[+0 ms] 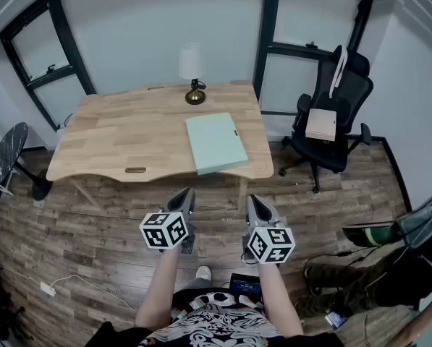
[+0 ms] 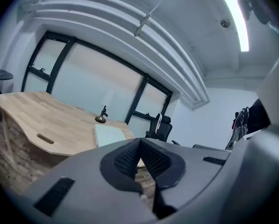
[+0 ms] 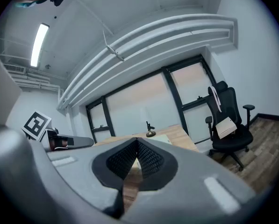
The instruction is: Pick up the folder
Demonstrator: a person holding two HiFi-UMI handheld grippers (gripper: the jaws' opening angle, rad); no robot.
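A pale green folder (image 1: 216, 142) lies flat on the right half of the wooden desk (image 1: 114, 132), one corner near the desk's front edge. It also shows in the left gripper view (image 2: 109, 135) and, partly hidden behind the jaws, in the right gripper view (image 3: 165, 138). My left gripper (image 1: 187, 196) and right gripper (image 1: 254, 203) hover side by side over the floor in front of the desk, well short of the folder. Both are shut with nothing between their jaws. The left gripper (image 2: 140, 142) and right gripper (image 3: 137, 142) show their pads pressed together.
A small lamp (image 1: 193, 73) with a brass base stands at the desk's back edge behind the folder. A black office chair (image 1: 330, 118) with a box on its seat is right of the desk. A round side table (image 1: 6, 154) stands at the left. Wooden floor lies between me and the desk.
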